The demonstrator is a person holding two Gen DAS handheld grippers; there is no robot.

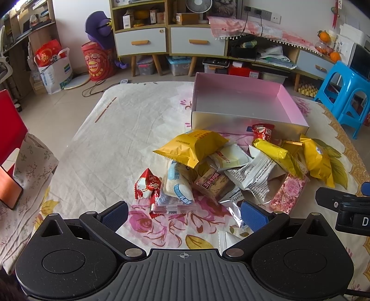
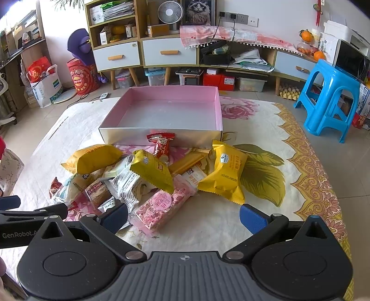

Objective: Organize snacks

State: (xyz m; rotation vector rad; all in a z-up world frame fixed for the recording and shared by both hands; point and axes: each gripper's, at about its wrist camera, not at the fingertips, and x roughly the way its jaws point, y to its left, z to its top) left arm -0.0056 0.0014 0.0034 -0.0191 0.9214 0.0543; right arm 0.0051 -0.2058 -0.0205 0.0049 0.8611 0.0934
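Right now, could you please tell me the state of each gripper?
Left gripper: open, holding nothing.
Right gripper: open, holding nothing.

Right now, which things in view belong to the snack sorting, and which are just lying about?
For the job:
pink box, empty
snack pile in front of it
left tongs and right tongs, both open

Lying about:
blue stool
desk fan
red snack bucket

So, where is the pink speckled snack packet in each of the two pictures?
Left wrist view: pink speckled packet lies lower right, at the pile's right edge.
Right wrist view: same packet lies lower centre, between the open fingers.
Shared landmark: the pink box behind the pile.
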